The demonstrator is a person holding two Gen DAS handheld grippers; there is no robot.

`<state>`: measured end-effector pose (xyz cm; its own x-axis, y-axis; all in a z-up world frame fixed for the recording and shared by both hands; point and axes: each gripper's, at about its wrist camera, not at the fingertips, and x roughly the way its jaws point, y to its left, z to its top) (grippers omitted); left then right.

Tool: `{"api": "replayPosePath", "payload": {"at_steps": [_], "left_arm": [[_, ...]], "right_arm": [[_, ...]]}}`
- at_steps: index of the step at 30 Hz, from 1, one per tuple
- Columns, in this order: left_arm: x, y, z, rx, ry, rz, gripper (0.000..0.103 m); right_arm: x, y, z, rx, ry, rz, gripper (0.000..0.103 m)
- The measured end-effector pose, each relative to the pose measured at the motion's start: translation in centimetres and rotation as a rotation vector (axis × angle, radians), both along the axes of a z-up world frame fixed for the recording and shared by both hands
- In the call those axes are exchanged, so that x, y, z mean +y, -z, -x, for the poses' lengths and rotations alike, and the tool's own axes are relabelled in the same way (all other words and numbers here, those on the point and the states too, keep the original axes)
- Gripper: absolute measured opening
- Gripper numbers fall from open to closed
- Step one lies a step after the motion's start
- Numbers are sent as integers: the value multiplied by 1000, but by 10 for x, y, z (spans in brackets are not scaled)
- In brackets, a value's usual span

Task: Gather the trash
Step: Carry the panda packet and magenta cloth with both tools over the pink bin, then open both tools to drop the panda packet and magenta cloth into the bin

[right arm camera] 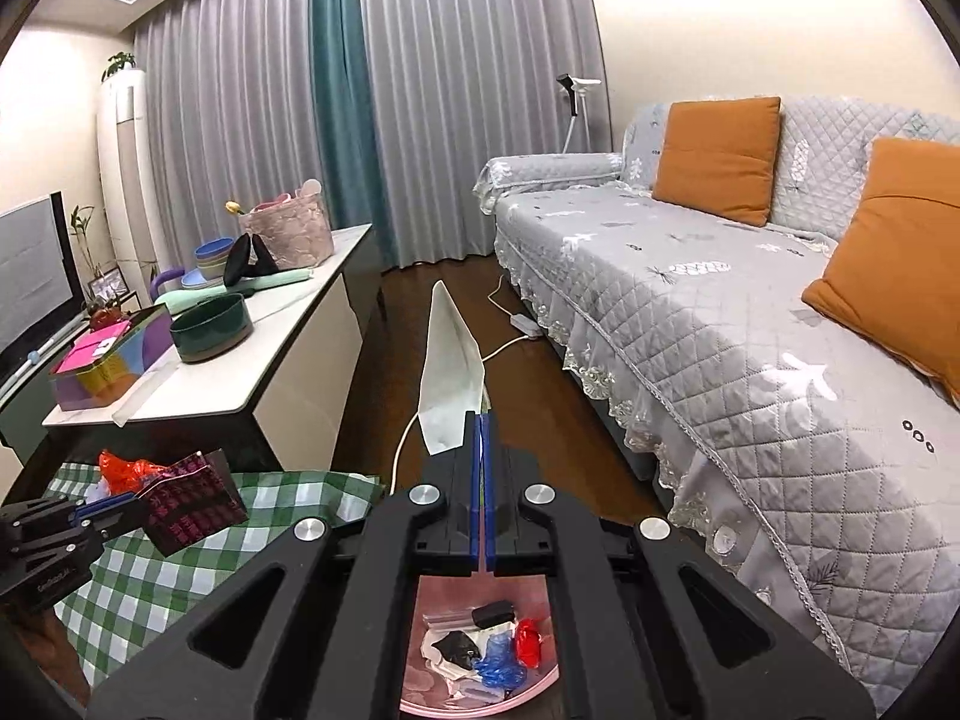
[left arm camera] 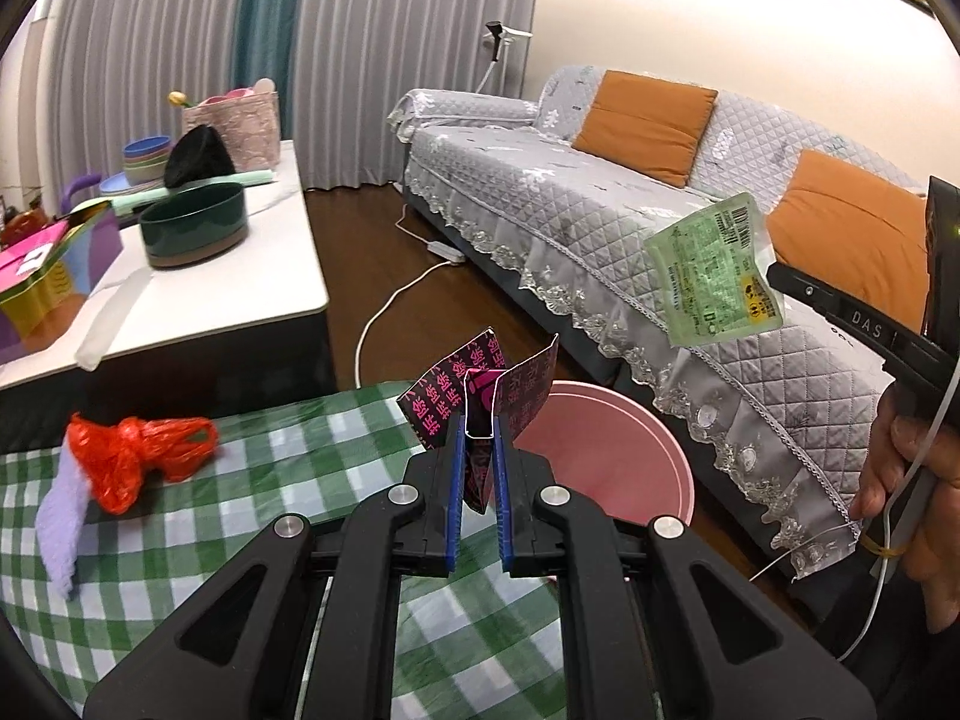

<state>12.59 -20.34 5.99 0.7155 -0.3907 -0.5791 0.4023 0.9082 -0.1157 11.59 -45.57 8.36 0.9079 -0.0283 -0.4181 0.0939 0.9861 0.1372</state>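
My left gripper (left arm camera: 480, 429) is shut on a black carton with pink print (left arm camera: 480, 402), held over the edge of the green checked cloth (left arm camera: 240, 516) just short of the pink bin (left arm camera: 606, 456). The same carton (right arm camera: 192, 501) and left gripper (right arm camera: 117, 510) show at the lower left of the right wrist view. My right gripper (right arm camera: 483, 420) is shut on a pale green sachet (right arm camera: 450, 384), directly above the bin (right arm camera: 480, 648), which holds several scraps. That sachet (left arm camera: 717, 270) hangs at the right of the left wrist view.
A red plastic bag (left arm camera: 135, 456) and a lilac cloth (left arm camera: 60, 516) lie on the checked cloth. A white table (left arm camera: 198, 294) with a green bowl (left arm camera: 195, 228) stands behind. A grey sofa (right arm camera: 720, 312) runs along the right. A white cable (left arm camera: 396, 300) crosses the floor.
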Motion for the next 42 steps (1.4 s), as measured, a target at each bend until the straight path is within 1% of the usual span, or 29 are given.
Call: {"api": "replayPosePath", "payload": {"at_steps": [7,17,28,30,31,32,33,34,35,42], "left_arm": [[-20,6,-15,8,25,-4,9],[-54,24,-36,34,61,-27,9],[-76,40,-47,65,89,-38,9],[-79,42,-49,82,106,-37,11],[-79,44,-51,92,104,-39,16],[-78,44,-51,95,99,-37,20],[-77,44,-51,94,93,-34,24],[-75,44,-50,94,88,-31,24],[-74,43,-49,94,86,-32,24],[-60,34,-40,80,64,-33,24]], "right_arm": [[0,7,-5,23,-5,4,1],[-3,20,-16,56,-9,4,1],[-4,29,-25,79,-17,22,1],[-4,30,-25,79,-13,26,4],[-4,30,-25,77,-2,32,7],[-5,30,-26,78,7,35,20],[-7,30,-26,76,16,33,40],[-8,30,-25,71,23,29,48],[-9,29,-24,64,32,25,53],[-6,30,-23,67,27,28,53]]}}
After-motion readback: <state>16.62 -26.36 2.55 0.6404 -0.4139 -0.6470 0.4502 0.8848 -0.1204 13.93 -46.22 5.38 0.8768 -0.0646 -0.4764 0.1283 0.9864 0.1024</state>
